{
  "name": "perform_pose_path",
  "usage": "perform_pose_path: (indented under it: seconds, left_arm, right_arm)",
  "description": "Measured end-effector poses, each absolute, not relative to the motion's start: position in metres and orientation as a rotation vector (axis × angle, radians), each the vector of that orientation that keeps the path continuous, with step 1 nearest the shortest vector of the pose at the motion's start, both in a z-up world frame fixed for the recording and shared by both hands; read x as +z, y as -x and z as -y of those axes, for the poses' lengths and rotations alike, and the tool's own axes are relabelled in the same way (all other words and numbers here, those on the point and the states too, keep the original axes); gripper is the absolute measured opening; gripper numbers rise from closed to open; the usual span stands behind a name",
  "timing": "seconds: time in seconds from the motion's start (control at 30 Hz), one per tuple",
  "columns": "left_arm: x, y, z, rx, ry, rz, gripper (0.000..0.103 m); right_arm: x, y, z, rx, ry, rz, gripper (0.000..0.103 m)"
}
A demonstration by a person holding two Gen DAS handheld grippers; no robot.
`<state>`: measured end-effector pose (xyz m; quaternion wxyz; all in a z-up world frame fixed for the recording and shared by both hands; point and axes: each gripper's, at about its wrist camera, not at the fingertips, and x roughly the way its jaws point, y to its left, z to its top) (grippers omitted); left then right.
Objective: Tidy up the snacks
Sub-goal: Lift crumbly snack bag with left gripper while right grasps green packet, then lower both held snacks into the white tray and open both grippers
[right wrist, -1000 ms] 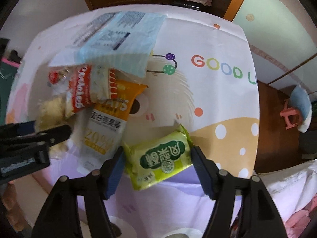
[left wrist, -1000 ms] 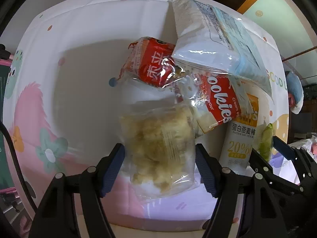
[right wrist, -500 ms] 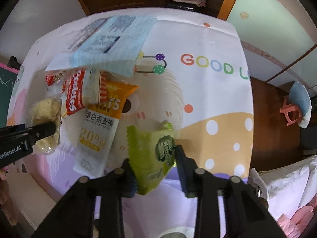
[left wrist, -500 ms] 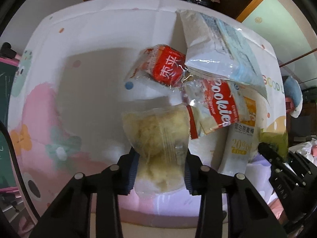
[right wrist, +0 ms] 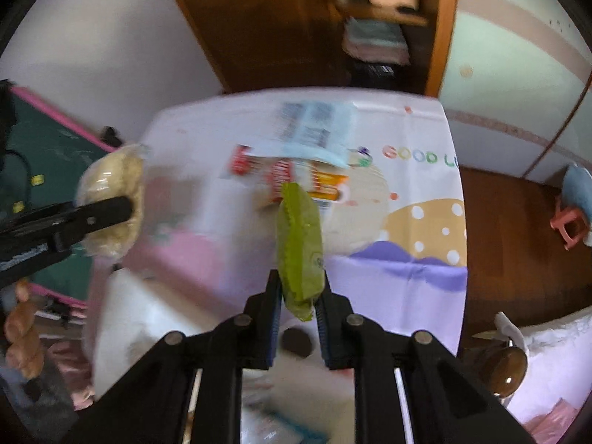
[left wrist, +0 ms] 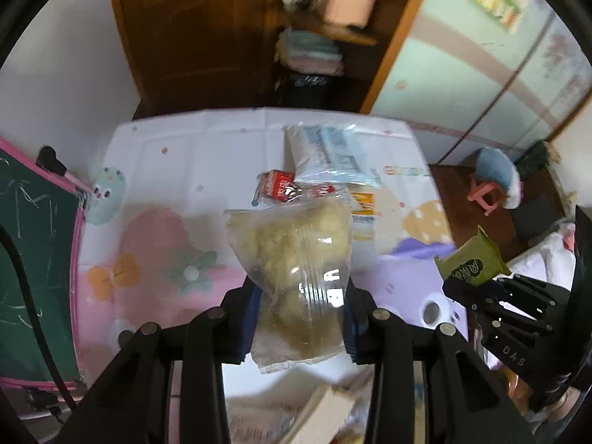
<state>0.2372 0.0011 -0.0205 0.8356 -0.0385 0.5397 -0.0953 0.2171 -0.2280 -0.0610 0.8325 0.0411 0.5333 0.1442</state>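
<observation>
My left gripper (left wrist: 299, 318) is shut on a clear bag of pale yellow puffed snack (left wrist: 296, 259) and holds it high above the table; it also shows in the right wrist view (right wrist: 111, 199). My right gripper (right wrist: 298, 309) is shut on a green snack packet (right wrist: 299, 244), held edge-on above the table; it also shows in the left wrist view (left wrist: 471, 264). On the table (left wrist: 166, 170) lie a red packet (left wrist: 277, 185), a red cookies pack (right wrist: 279, 177), an orange-and-white bar pack (left wrist: 362, 218) and a large pale blue bag (left wrist: 329, 151).
A green chalkboard with a pink frame (left wrist: 33, 259) stands left of the table. A wooden cabinet (left wrist: 207, 37) is behind it. A blue-cushioned pink stool (left wrist: 492, 181) stands on the floor at right. Blurred boxes (left wrist: 318, 410) lie below the grippers.
Both grippers have lifted far up and back from the table, each carrying its snack. The green packet has turned edge-on in the right gripper.
</observation>
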Motion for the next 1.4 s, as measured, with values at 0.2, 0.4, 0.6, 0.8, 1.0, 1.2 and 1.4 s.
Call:
perform_pose_path:
  seconds: [0.2,0.4,0.6,0.8,1.0,1.2,1.4]
  left_arm:
    - [0.021,-0.160,-0.021,-0.246,0.046,-1.014,0.036]
    - [0.034,-0.102,-0.032,-0.214,0.010,-0.891,0.037]
    - [0.012,-0.062,-0.037,-0.194,0.030,-0.870,0.037]
    - [-0.041,-0.052,-0.039,-0.158,0.041,-0.963,0.037]
    - [-0.069,-0.054,-0.038,-0.141,0.036,-1.024,0.037]
    - [-0.070,-0.056,-0.034,-0.141,0.022,-1.023,0.037]
    - [-0.075,-0.060,-0.033,-0.144,0.014,-1.040,0.037]
  right_arm:
    - [-0.007,-0.145,0.219,0.364,-0.115,-0.999,0.017]
    - [0.011,-0.078,0.213,0.376,-0.149,-0.902,0.017]
    - [-0.013,-0.039,0.205,0.377,-0.160,-0.935,0.017]
    - [-0.050,-0.021,0.194,0.399,-0.168,-1.027,0.017]
    - [-0.070,-0.018,0.182,0.387,-0.120,-1.089,0.017]
    - [-0.082,-0.018,0.168,0.405,-0.085,-1.130,0.017]
    - [-0.094,-0.021,0.164,0.393,-0.063,-1.172,0.018]
